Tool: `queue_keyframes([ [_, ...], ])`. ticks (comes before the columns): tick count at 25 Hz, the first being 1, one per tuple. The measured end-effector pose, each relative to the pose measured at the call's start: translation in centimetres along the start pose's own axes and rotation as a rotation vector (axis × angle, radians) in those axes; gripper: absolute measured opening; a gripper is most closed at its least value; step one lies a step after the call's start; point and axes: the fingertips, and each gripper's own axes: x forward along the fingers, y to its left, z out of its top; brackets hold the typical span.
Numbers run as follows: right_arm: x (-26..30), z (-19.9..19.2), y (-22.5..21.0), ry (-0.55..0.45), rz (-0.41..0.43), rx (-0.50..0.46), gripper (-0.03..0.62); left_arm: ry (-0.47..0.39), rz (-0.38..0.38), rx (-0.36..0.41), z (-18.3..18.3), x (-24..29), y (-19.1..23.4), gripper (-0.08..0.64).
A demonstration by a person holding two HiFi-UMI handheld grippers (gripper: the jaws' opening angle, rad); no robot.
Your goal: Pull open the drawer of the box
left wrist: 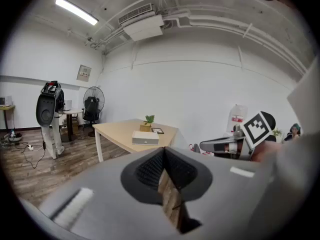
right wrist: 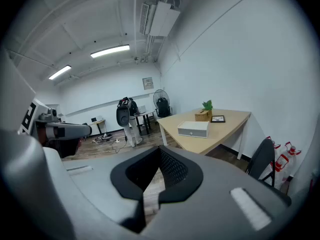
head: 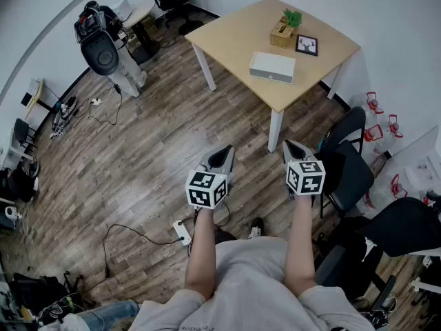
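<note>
A white box [head: 272, 67] with a closed drawer lies on the light wooden table [head: 234, 29] across the room; the same box shows small in the left gripper view [left wrist: 145, 138] and in the right gripper view [right wrist: 193, 129]. Both grippers hang over the wood floor, well short of the table. My left gripper [head: 224, 155] is shut with nothing between its pads [left wrist: 163, 152]. My right gripper [head: 293, 147] is level with it on the right, also shut and empty [right wrist: 160, 151]. Each points toward the table.
A wooden box with a green plant [head: 284, 30] and a small picture frame [head: 306, 45] stand behind the white box. Dark chairs [head: 348, 164] crowd my right side. A grey wheeled machine [head: 103, 47] stands at the far left. Cables and a power strip [head: 181, 232] lie on the floor.
</note>
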Motion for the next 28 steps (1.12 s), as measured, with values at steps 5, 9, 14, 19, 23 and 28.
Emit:
queue_keyframes([
  [5,0.5,-0.2,-0.8,0.015,-0.005,0.016,0.002,0.019,-0.015,-0.003,-0.1,1.2,-0.3,0.054],
  [9,0.7,0.0,-1.4,0.014,0.001,0.017,0.002,0.029,-0.020,-0.006,-0.1,2.4,-0.4,0.054],
  [14,0.6,1.1,-1.5,-0.020,0.064,-0.030,0.002,0.024,-0.030,-0.012,0.2,3.4,-0.9,0.054],
  [19,0.7,1.8,-0.8,-0.059,0.099,-0.045,0.002,0.035,-0.017,-0.026,-0.4,3.6,-0.1,0.054],
  [23,0.7,2.0,-1.3,-0.089,0.086,-0.028,0.002,0.040,0.006,-0.054,-0.7,3.7,1.3,0.054],
  [28,1.8,3.1,-2.0,-0.114,0.074,-0.041,0.002,0.035,0.000,-0.059,-0.3,5.1,2.7,0.054],
])
